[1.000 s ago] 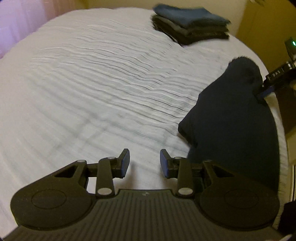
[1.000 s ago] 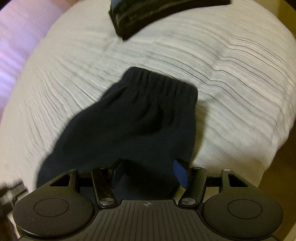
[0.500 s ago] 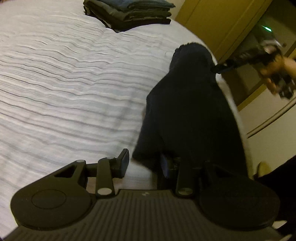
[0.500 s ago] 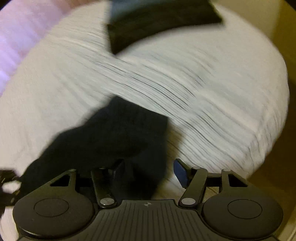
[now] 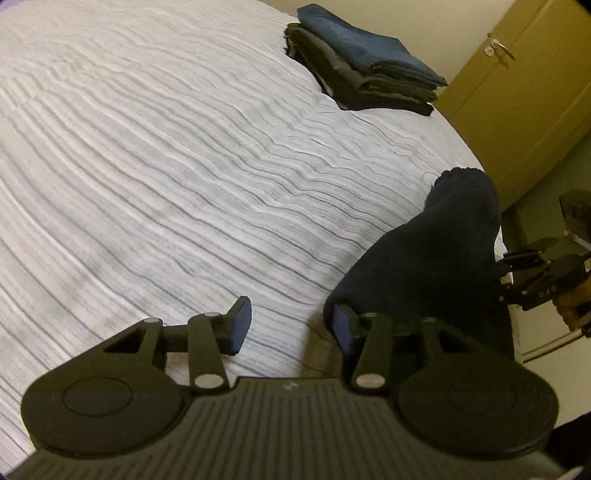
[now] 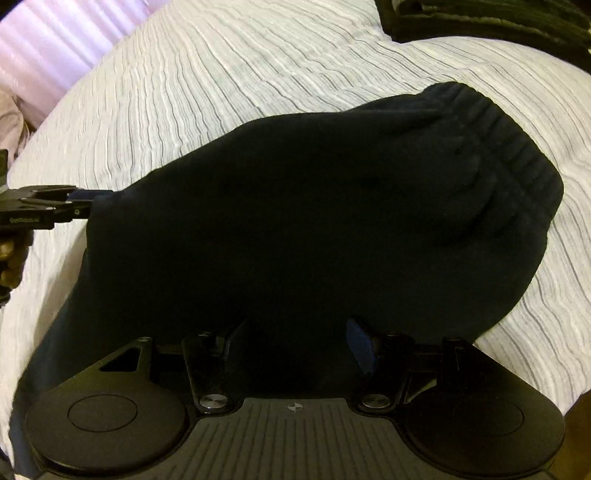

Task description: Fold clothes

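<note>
A dark navy knit garment [image 5: 443, 258] with a ribbed cuff lies at the right edge of the bed; it fills the middle of the right wrist view [image 6: 295, 206]. My left gripper [image 5: 290, 326] is open, its right finger at the garment's near edge, nothing between the jaws. My right gripper [image 6: 295, 343] is open with the garment's edge lying between and over its fingers. In the left wrist view the right gripper [image 5: 532, 266] shows at the garment's right side. In the right wrist view the left gripper [image 6: 48, 208] touches the garment's left edge.
A white ribbed bedspread [image 5: 166, 166] covers the bed. A stack of folded dark clothes [image 5: 362, 62] sits at the far right corner, also in the right wrist view [image 6: 498, 18]. A yellow wardrobe door [image 5: 517, 92] stands beyond the bed. Purple curtain [image 6: 55, 48] at left.
Both grippers have shifted around the garment; the left gripper swung left so its right finger is at the garment's edge. The right gripper moved closer, and the garment now spreads wide before it.
</note>
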The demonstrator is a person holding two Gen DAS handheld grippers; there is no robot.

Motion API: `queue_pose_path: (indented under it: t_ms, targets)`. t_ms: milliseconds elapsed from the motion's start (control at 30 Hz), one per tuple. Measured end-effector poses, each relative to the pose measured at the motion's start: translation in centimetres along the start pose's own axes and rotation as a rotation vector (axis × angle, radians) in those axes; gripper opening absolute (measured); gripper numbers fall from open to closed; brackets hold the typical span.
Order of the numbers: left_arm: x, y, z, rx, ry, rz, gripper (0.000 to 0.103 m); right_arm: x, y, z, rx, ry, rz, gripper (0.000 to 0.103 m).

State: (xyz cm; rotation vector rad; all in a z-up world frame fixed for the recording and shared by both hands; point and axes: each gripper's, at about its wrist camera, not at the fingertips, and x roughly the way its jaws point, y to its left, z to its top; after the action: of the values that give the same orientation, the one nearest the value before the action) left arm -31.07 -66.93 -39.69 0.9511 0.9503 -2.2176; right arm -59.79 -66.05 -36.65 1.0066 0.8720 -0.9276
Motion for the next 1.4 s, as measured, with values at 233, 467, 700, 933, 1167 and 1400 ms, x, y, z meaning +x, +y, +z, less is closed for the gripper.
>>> queue_pose_path:
  t_ms: [233, 467, 700, 933, 1167, 1400]
  targets:
    - [-3.0, 0.3, -0.9, -0.021, -0.007, 0.072, 0.041, -2.2, -0.5, 2.3, 0.177, -0.075, -0.022, 0.062]
    - [-4.3, -3.7, -1.0, -0.007, -0.081, 0.012, 0.040, -3.9, -4.0, 5.9, 0.201, -0.232, -0.072, 0.062]
    - [-1.3, -7.7, -1.6, 0.052, -0.009, -0.027, 0.040, -1.7, -6.9, 7.0, 0.251, -0.178, -0.075, 0.062]
    - [-2.6, -7.9, -7.5, 0.014, 0.076, 0.090, 0.041, -2.8, -4.7, 2.8, 0.273, -0.143, -0.065, 0.062]
    - [-10.9, -6.2, -18.0, -0.111, 0.102, 0.278, 0.041, -2.3, -1.4, -0.3, 0.203, -0.091, -0.085, 0.062]
    - [-20.4, -5.0, -30.2, -0.257, 0.118, 0.476, 0.042, -0.9, 5.5, -3.2, 0.068, -0.037, -0.041, 0.062]
